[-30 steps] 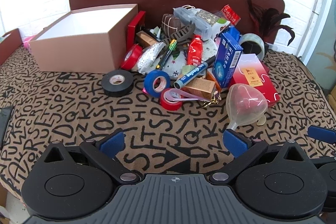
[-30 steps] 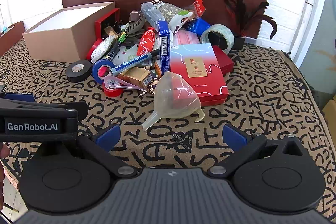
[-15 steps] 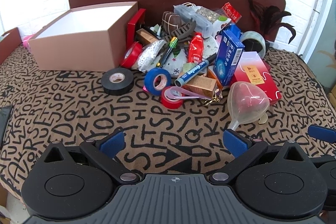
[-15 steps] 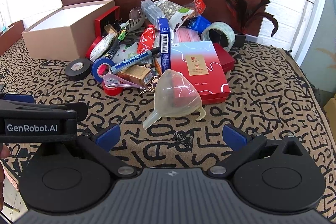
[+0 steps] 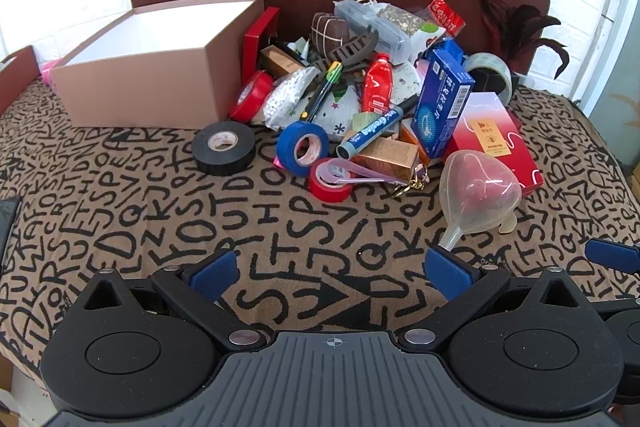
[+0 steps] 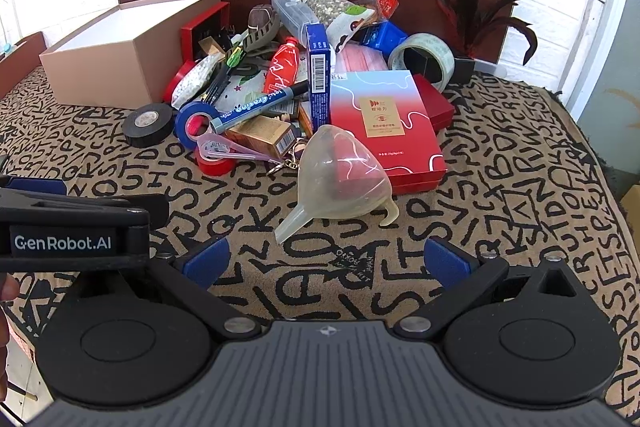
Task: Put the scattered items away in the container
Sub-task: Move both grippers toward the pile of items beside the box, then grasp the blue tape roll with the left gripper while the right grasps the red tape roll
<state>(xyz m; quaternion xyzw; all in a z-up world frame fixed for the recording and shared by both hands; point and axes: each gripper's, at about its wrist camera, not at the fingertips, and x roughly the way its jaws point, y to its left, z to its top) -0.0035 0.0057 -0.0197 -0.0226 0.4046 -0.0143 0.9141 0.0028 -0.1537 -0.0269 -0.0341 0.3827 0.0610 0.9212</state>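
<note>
Both claws hang over a table covered with a tan cloth point(image 5: 120, 211) printed in black letters, and both stand wide open with nothing between their blue pads. The left claw point(image 5: 328, 273) faces bare cloth, well short of the heap; the right claw point(image 6: 326, 261) sits just in front of a clear plastic funnel point(image 6: 340, 179), whose spout points toward it but is not touched. The funnel lies on its side, its wide mouth leaning against a red and blue flat box point(image 6: 384, 123). Behind and to the left is the rest of the heap: a black tape roll point(image 5: 223, 147) lying flat on the cloth, a blue tape roll point(image 5: 303, 147) on edge beside it, a small red tape roll point(image 5: 331, 181) in front, a marker pen point(image 5: 376, 131) resting across a gold carton point(image 5: 386, 157), a red tube point(image 5: 375, 83), and a tall blue box point(image 5: 440, 103) standing tilted. A clear tape roll point(image 6: 422, 59) sits at the back right. The open cardboard box point(image 5: 160, 67) stands at the back left, just beside the heap; its inside cannot be seen.
</note>
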